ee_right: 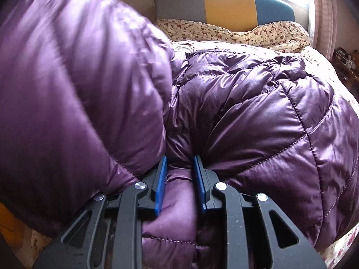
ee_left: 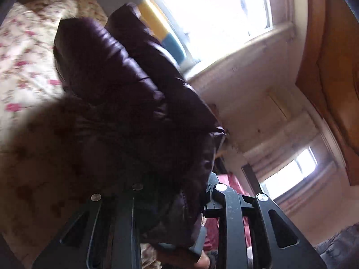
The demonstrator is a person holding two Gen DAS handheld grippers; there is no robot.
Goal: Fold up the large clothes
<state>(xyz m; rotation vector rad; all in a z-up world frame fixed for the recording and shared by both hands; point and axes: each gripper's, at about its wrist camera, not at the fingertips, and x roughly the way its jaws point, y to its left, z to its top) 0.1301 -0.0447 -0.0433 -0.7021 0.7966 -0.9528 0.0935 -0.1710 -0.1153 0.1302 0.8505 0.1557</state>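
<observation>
A large purple quilted down jacket (ee_right: pixel 258 112) lies bunched on a bed with a floral sheet (ee_right: pixel 235 33). My right gripper (ee_right: pixel 180 174) is shut on a thick fold of the jacket, with fabric bulging between its blue pads (ee_right: pixel 160 186). A blurred part of the jacket (ee_right: pixel 78 78) hangs raised at the left. In the left wrist view the jacket (ee_left: pixel 116 74) looks dark and drapes over my left gripper (ee_left: pixel 179 224), which holds it lifted. Its fingers are mostly hidden by fabric.
A headboard (ee_right: pixel 226 4) in grey, yellow and teal stands at the far end of the bed under a bright window (ee_left: pixel 213 11). A wooden wardrobe (ee_left: pixel 332 67) is at the right. A red cloth (ee_left: pixel 224 183) lies beyond the left gripper.
</observation>
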